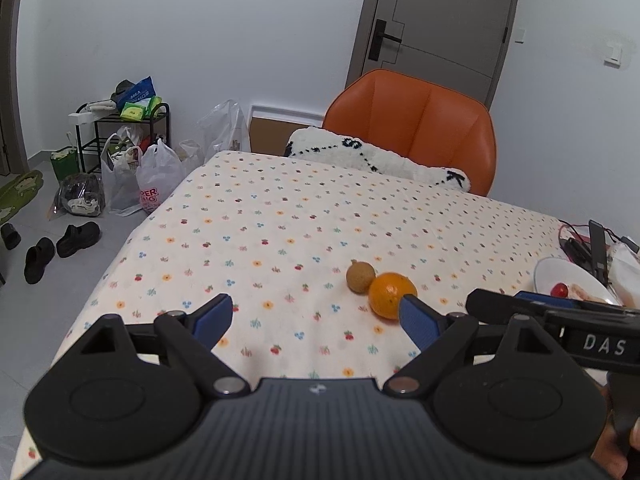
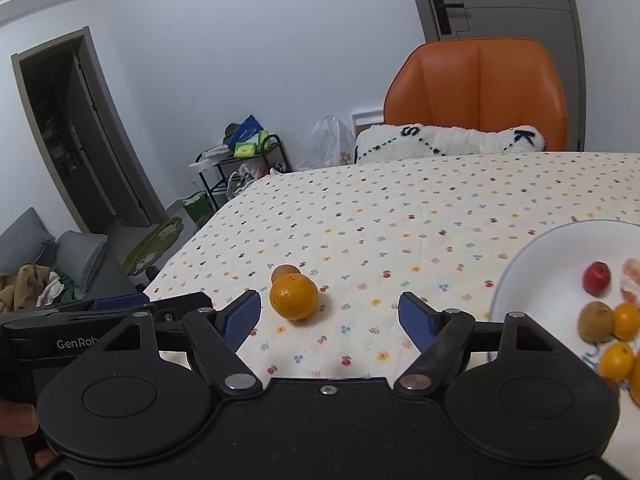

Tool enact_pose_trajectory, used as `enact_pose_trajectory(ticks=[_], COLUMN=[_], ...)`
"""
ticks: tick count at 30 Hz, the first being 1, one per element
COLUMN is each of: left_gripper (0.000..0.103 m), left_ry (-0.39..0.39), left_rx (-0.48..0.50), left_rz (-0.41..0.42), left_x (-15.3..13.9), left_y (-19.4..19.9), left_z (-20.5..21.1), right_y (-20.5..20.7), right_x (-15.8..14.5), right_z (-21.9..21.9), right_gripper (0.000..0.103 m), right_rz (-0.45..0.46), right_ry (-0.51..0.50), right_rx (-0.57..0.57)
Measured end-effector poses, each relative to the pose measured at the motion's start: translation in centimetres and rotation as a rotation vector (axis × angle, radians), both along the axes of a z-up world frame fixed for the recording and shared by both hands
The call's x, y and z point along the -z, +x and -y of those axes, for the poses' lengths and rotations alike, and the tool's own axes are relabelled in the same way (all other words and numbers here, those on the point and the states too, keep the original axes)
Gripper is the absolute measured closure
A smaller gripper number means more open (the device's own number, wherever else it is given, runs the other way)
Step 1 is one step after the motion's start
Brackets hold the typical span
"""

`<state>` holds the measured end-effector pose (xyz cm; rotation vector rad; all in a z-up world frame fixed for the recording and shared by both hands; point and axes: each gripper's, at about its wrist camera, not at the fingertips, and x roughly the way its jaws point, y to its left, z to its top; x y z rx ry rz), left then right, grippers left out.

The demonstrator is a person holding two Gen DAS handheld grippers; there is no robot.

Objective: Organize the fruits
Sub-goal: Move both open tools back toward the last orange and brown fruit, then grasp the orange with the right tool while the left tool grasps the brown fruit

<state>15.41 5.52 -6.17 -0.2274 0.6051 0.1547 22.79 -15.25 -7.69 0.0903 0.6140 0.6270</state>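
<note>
Left tongs [image 1: 316,314] hover wide apart and empty above the flower-print bench [image 1: 280,216]. Just ahead, an orange [image 2: 294,297] sits touching a brown kiwi [image 2: 285,272] behind it. Right tongs [image 2: 330,316] gape equally wide, empty. Farthest right, a white plate [image 2: 532,264] holds more fruit.

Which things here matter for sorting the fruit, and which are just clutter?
Part of the job:
- orange and kiwi touching it, both loose on the tablecloth
- white plate already holding fruit
- left gripper and right gripper, both open and empty

Just lying about:
- orange chair
- cushion
- cables
- floor bags, shoes
</note>
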Motion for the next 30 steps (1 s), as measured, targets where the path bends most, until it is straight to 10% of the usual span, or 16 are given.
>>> enact_pose_trajectory(ticks=[16, 23, 30], left_gripper=[0.024, 0.029, 0.032], left_ry=[-0.029, -0.04, -0.038], left_rx=[-0.03, -0.037, 0.013], left_rz=[-0.033, -0.034, -0.035], left_x=[0.5, 0.3, 0.3], left_y=[3.3, 3.7, 4.9], left_z=[-2.9, -3.9, -3.1], right_y=[2.9, 3.7, 3.6], right_x=[1.5, 2.4, 1.6], right_z=[-3.8, -4.9, -4.5], right_gripper=[0.033, 0.069, 0.07], right_rz=[-0.072, -0.116, -0.07], right_ry=[-0.035, -0.036, -0.067], right_rx=[-0.056, -0.114, -0.102])
